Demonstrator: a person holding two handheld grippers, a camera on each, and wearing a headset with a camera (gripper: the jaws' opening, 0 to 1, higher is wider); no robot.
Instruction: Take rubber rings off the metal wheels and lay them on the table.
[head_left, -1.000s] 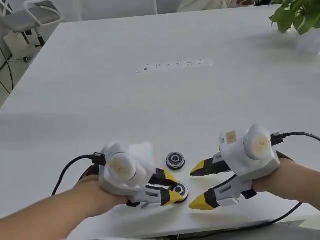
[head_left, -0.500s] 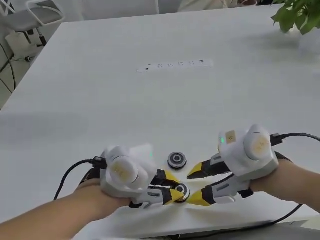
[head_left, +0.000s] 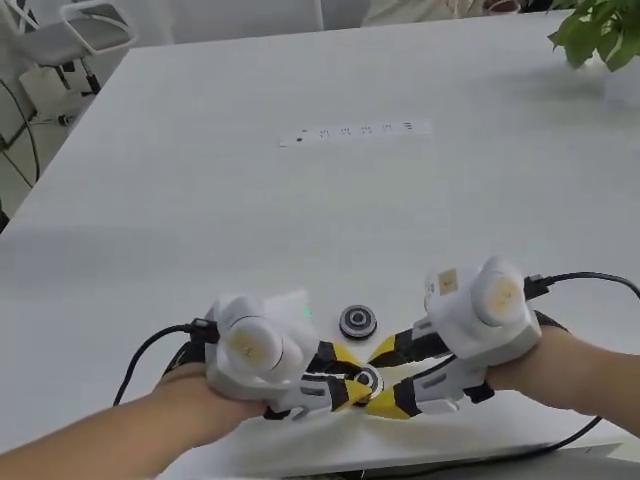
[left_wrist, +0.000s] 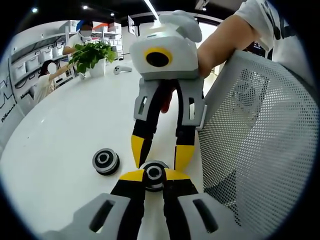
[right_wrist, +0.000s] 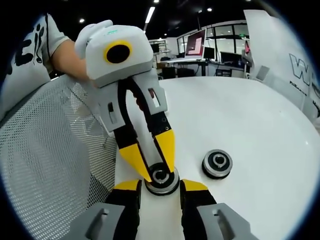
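A metal wheel with a black rubber ring (head_left: 365, 381) sits at the table's near edge, and my left gripper (left_wrist: 154, 175) is shut on it. My right gripper (right_wrist: 161, 185) faces the left one. Its open jaws stand close on either side of the same wheel (right_wrist: 161, 179), and I see no clear contact. In the head view the left gripper (head_left: 352, 385) comes in from the left and the right gripper (head_left: 380, 378) from the right, tips meeting at the wheel. A second wheel with its ring (head_left: 357, 321) lies flat on the table just beyond them, untouched.
A white power strip (head_left: 352, 131) lies across the middle of the table. A potted plant (head_left: 598, 30) stands at the far right corner. A mesh chair back (left_wrist: 255, 130) is close behind the table's near edge. Cables trail from both grippers.
My right gripper has moved left toward the held wheel, and its jaws now flank it. The left gripper has kept its hold on the wheel. The second wheel has not moved.
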